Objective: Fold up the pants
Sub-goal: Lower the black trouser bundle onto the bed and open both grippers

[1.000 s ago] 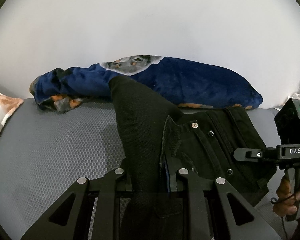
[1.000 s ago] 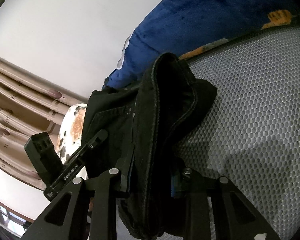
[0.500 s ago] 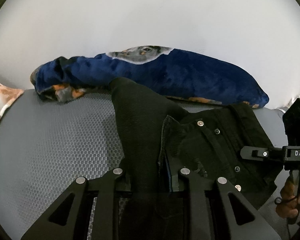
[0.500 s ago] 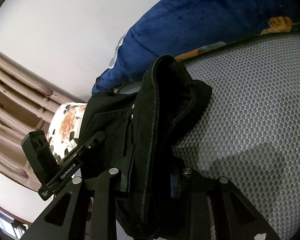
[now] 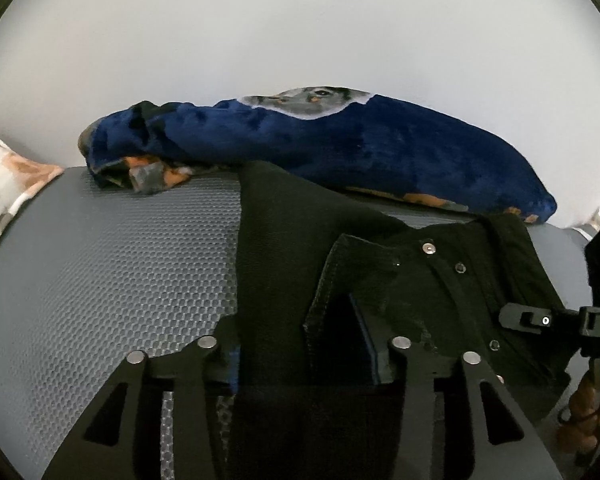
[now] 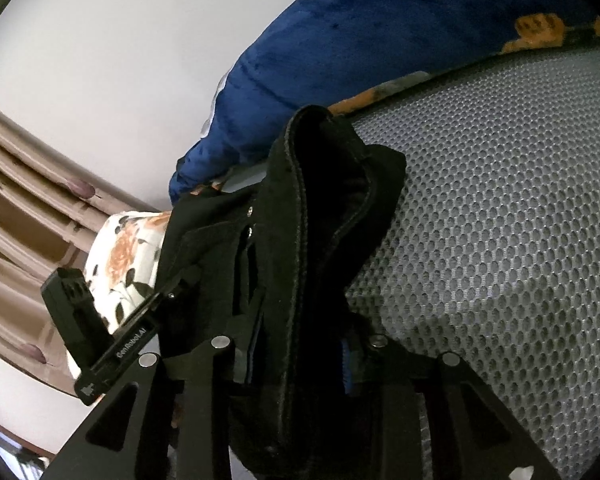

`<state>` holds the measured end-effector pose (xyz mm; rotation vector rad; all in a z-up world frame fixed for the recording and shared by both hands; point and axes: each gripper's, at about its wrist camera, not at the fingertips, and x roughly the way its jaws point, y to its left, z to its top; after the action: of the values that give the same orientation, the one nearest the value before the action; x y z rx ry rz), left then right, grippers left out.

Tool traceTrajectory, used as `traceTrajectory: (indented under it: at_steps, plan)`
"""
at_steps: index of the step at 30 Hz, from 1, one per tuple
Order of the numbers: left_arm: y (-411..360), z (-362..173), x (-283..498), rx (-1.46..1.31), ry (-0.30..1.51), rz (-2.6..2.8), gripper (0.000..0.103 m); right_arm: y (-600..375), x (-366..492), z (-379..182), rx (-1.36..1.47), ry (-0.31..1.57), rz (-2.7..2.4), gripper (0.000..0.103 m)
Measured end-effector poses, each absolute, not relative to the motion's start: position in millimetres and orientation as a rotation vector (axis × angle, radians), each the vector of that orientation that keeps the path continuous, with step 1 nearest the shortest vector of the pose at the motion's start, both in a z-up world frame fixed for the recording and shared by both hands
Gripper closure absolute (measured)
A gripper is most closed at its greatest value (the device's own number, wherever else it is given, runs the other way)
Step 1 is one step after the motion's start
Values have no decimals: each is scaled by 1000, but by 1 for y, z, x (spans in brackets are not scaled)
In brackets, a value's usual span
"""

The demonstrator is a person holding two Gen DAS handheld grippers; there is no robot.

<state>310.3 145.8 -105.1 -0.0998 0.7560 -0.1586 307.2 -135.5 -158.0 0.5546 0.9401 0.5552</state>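
Grey mesh bedding (image 5: 100, 272) with a honeycomb weave fills the lower half of the left wrist view, running back to a plain white wall (image 5: 300, 28). Along the foot of that wall lies a rolled blue blanket (image 5: 380, 148) with orange patches and a grey animal face printed on top. A floral pillow (image 5: 4, 184) sits at the far left edge. The black pants (image 5: 380, 280) are spread on the mesh in front of the blanket, waistband and metal buttons showing toward the right, one fold of cloth running down into the left gripper (image 5: 300, 360), whose jaws are pinched on it. The right gripper (image 5: 560, 320) shows at the right edge, over the waistband.

From the right wrist view, the same mesh (image 6: 500, 240) covers the right side, with the blanket (image 6: 360, 48) above it against the wall (image 6: 120, 40). Brown curtains (image 6: 16, 208) hang at the left, with the pillow (image 6: 128, 256) beside them. The pants (image 6: 308, 260) rise in a bunched fold between the jaws of the right gripper (image 6: 300, 360), which are clamped on the cloth. The left gripper (image 6: 112, 340) is at the lower left, against the pants' edge.
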Motion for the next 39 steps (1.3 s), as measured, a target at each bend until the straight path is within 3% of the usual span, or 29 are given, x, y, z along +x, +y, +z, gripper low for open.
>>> traceTrajectory:
  at_steps: [22,26,28,33,39]
  plan:
    - [150,-104,307,-52,725,42,18,-86,288,-151,297,796,335,53]
    - [152,-103,306,-50,718,58,16,-86,286,-149,286,771,303,49]
    - [151,-103,305,-44,716,65,16,-90,283,-148,280,752,259,37]
    - [150,-102,303,-33,705,77,13,-82,276,-141,199,703,178,28]
    - [150,-100,303,-26,700,85,12,-80,274,-138,154,689,100,26]
